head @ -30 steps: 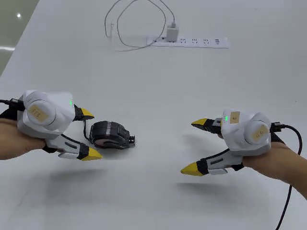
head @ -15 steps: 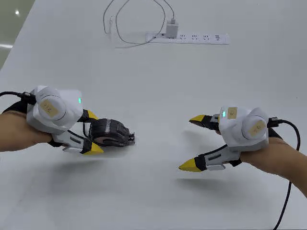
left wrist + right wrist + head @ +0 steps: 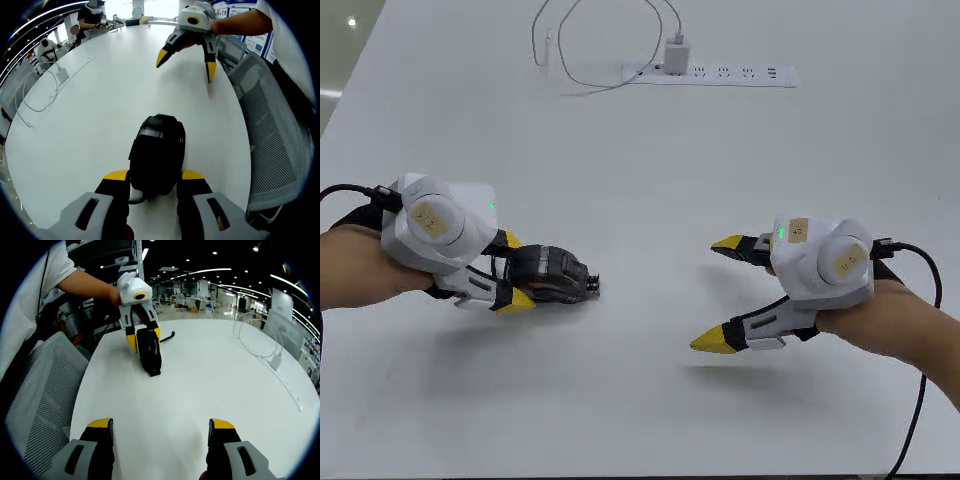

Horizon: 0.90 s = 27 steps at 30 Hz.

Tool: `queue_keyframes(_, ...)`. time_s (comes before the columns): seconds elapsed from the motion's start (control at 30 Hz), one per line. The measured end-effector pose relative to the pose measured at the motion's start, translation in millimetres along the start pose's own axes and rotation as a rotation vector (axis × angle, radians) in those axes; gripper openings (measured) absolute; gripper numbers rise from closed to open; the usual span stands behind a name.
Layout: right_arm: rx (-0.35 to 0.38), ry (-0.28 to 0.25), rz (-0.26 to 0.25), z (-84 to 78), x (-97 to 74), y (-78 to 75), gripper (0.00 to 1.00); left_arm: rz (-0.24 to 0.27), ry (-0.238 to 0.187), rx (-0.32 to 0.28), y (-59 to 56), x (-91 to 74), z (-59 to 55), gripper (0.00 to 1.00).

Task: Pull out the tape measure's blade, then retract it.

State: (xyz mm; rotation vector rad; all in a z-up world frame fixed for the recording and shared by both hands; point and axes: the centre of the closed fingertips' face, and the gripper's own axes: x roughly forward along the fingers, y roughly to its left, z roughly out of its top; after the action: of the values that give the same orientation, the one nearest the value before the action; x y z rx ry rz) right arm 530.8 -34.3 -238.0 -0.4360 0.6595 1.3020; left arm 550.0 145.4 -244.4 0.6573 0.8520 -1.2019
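Observation:
A black tape measure lies on the white table, left of centre, its blade tip pointing right. My left gripper is shut on the tape measure's case, one yellow fingertip on each side. In the left gripper view the case sits squeezed between the fingertips of my left gripper. My right gripper hovers open well to the right, holding nothing. In the right gripper view, the open right gripper faces the tape measure and the left gripper across bare table. No blade is drawn out.
A white power strip with a plugged-in charger and a looping white cable lies at the table's far side. A grey mesh chair stands off the table's near edge.
My left gripper has moved in around the tape measure and closed from wide open onto its case. The right gripper has stayed open and drifted slightly.

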Motion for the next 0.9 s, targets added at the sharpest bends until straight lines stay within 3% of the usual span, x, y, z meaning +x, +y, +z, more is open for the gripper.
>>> queue_keyframes(0.9,0.000,-0.031,0.006,12.3,12.4,-7.4,0.73,0.000,0.017,0.031,0.2,1.3,-1.6,0.28)
